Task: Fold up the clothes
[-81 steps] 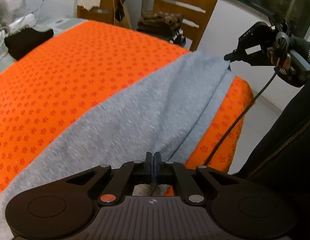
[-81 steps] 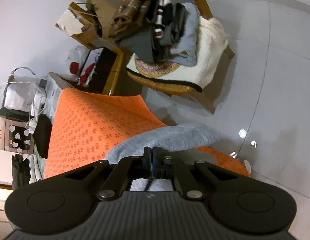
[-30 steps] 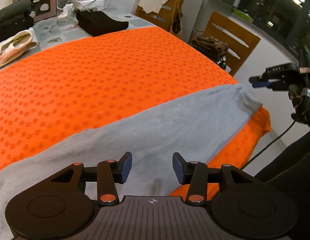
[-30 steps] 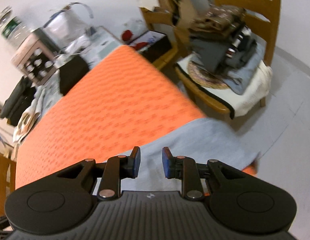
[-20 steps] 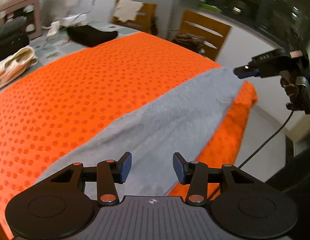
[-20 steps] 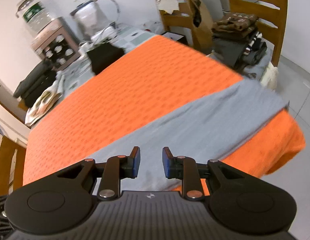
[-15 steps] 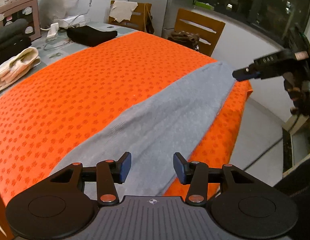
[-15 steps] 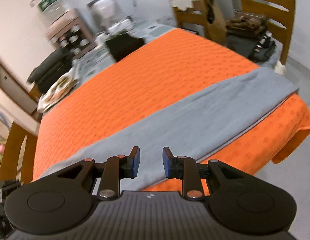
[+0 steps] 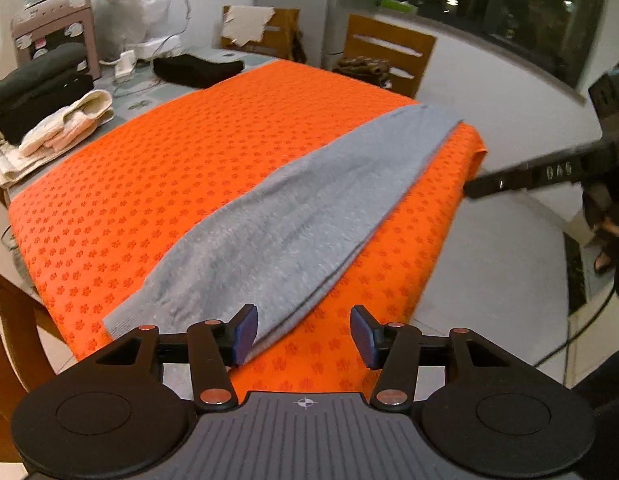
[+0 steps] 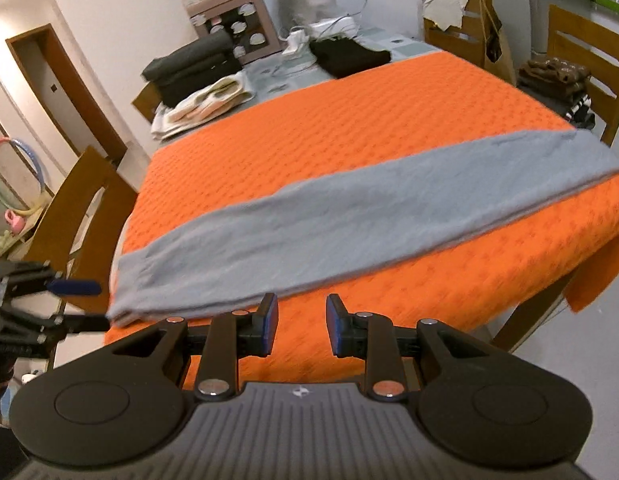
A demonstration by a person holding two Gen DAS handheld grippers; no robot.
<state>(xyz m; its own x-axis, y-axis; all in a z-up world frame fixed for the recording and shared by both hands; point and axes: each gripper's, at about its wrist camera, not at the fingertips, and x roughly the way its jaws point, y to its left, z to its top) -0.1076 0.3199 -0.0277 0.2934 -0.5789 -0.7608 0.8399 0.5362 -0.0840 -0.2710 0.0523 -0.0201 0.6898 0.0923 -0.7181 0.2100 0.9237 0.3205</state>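
A grey garment point(image 9: 309, 208), folded into a long narrow strip, lies flat along the near edge of the orange patterned cloth point(image 9: 169, 152) on the table. My left gripper point(image 9: 303, 332) hovers off the strip's near-left end; its jaws are opening and hold nothing. In the right wrist view the same grey garment point(image 10: 349, 216) runs across the orange cloth point(image 10: 349, 120). My right gripper point(image 10: 301, 328) is open with a narrow gap, empty, in front of the strip's near edge. The left gripper point(image 10: 85, 304) shows at the left, off the strip's end. The right gripper point(image 9: 475, 190) appears blurred at the right.
Folded dark clothes point(image 10: 189, 64), cream towels point(image 10: 205, 104) and a black garment point(image 10: 349, 56) sit at the table's far side. A wooden chair point(image 10: 581, 64) with piled clothes stands far right, another chair point(image 10: 81, 208) at the left end. The cloth's corner point(image 10: 593, 276) hangs over the table edge.
Both grippers, earlier shut on the grey garment, have let go and drawn back from the table. The left jaws have widened. The strip now lies flat and whole in view.
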